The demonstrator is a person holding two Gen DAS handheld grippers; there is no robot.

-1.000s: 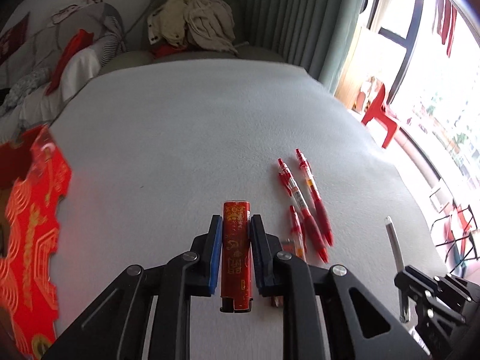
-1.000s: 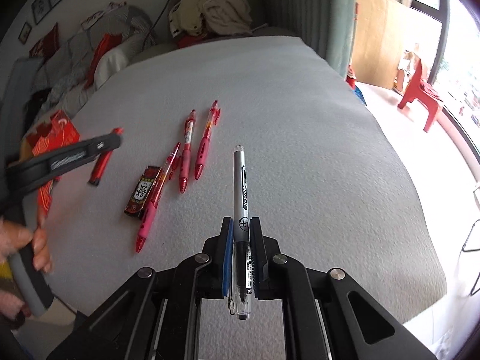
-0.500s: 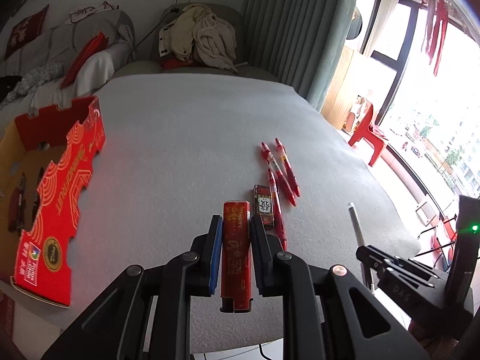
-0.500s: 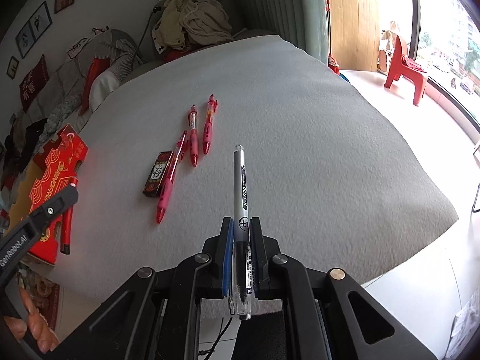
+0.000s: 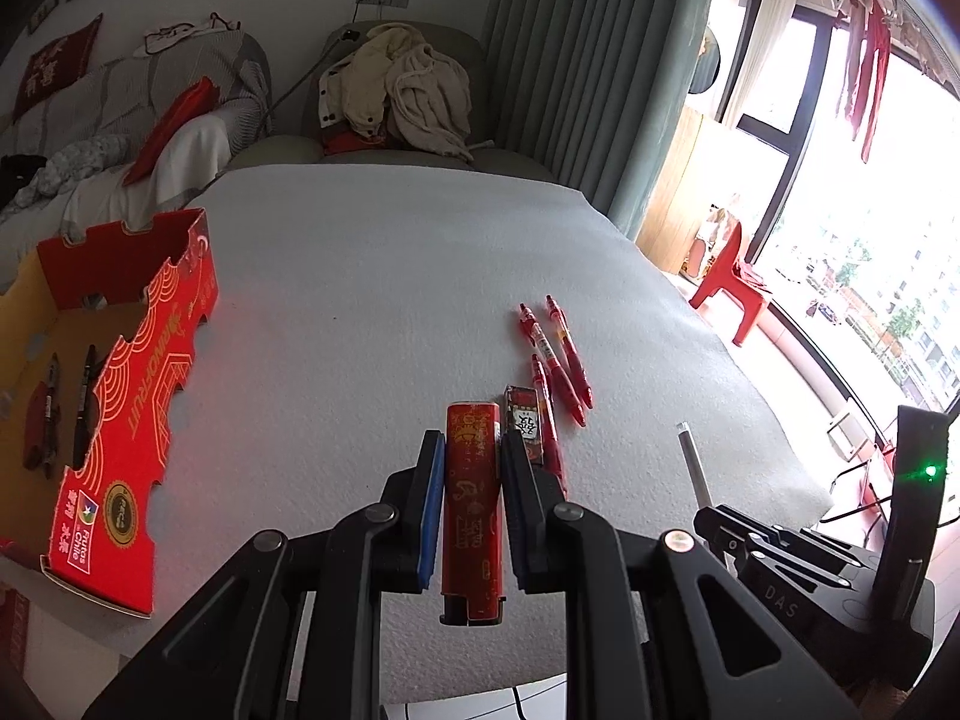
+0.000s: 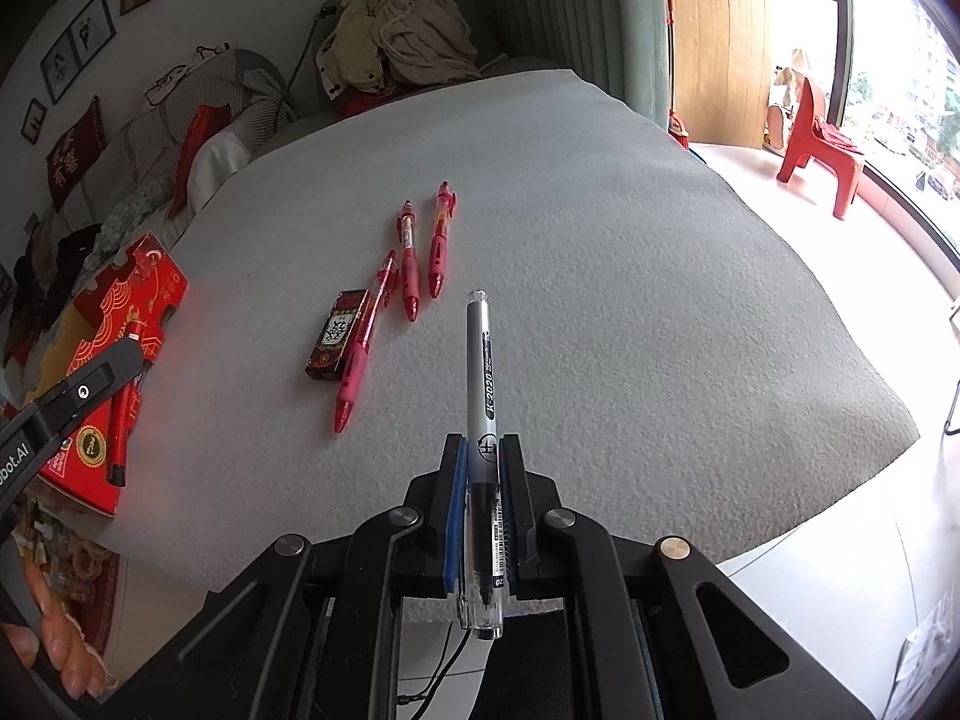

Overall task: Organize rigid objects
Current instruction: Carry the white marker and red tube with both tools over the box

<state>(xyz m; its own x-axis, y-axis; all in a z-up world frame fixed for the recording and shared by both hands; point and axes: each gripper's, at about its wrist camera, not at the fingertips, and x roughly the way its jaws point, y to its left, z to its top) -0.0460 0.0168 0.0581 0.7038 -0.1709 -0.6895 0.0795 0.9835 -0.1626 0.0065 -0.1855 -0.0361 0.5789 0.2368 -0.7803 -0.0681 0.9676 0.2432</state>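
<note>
Both my tools have drawn back from the table [image 5: 420, 276], so the red box [image 5: 138, 396] now shows whole at the left: carrying begins. My left tool [image 5: 471, 474] grips one red lighter [image 5: 471, 504]; my right tool [image 6: 483, 468] grips one grey pen [image 6: 482, 384]. Right of the box lie three red pens [image 6: 408, 267] and one dark lighter [image 6: 336, 336]; inside it, two pens [image 5: 84, 396].

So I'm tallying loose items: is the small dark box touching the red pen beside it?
Touching. The right wrist view shows the red pen lying flush along the small dark box, with no mat between them.
</note>
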